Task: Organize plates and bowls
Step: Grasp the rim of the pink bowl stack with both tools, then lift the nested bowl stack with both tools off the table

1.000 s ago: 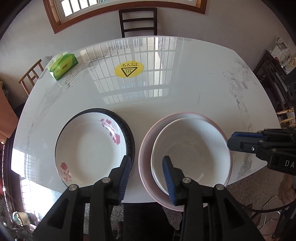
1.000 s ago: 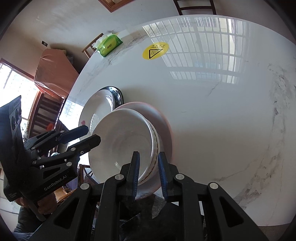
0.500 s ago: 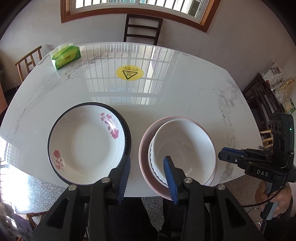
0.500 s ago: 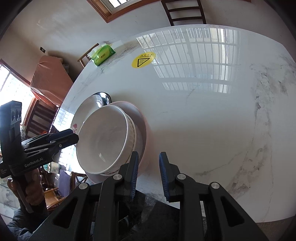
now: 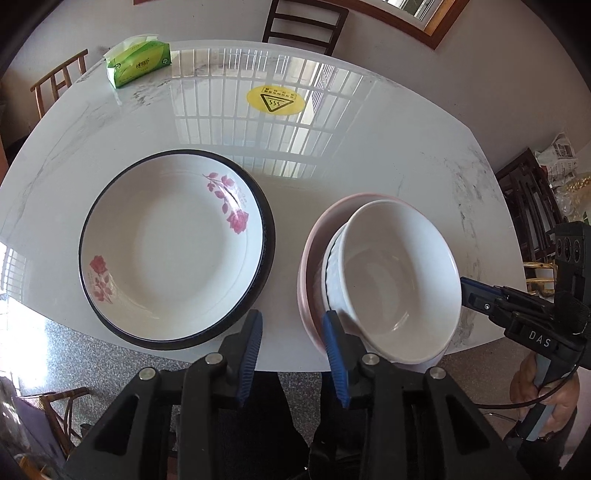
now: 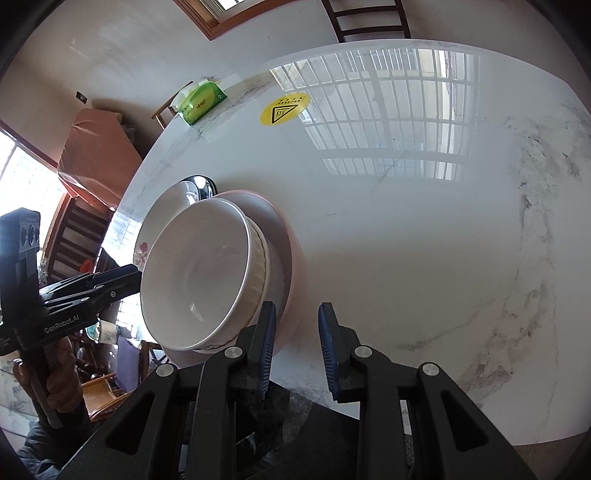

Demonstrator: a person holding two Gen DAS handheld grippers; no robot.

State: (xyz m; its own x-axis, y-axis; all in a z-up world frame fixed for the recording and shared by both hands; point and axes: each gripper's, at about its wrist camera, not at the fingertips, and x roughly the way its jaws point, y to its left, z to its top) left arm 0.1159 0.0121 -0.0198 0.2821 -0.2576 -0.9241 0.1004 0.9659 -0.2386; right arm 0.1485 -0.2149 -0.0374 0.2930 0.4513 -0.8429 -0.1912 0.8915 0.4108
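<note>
- A white marble-patterned table (image 5: 388, 147) with a glossy top carries all the crockery along its near edge, under barred window reflections.
- Toward the near left corner sits a shallow white plate with a black rim and pink rose prints (image 5: 173, 247), flat on the tabletop.
- Just beside it, toward the near right corner, a pale pink round plate (image 5: 310, 254) lies with its near rim overhanging the table edge.
- A deep plain white bowl (image 5: 399, 277) rests tilted inside a second white bowl with a ribbed outer wall (image 5: 334, 269), and both stand on the pink plate.
- The left gripper (image 5: 293, 349), black with blue ribbed pads, hangs over the near edge between the rose plate and the pink plate; its jaws are closing, with nothing between them.
- Its right-hand pad stands just in front of the pink plate's rim; whether it touches cannot be told.
- The right gripper (image 6: 297, 343) hangs over the near edge just to the right of the stacked bowls, jaws parted with a clear gap and only bare tabletop between them.
- From the right wrist view, its left pad lies close to the pink plate's rim.
- A green tissue pack (image 5: 138, 66) sits at the far left corner.
- A round yellow warning sticker (image 5: 275, 100) marks the far middle of the table.
- A dark wooden chair (image 5: 304, 22) stands behind the far edge.
</note>
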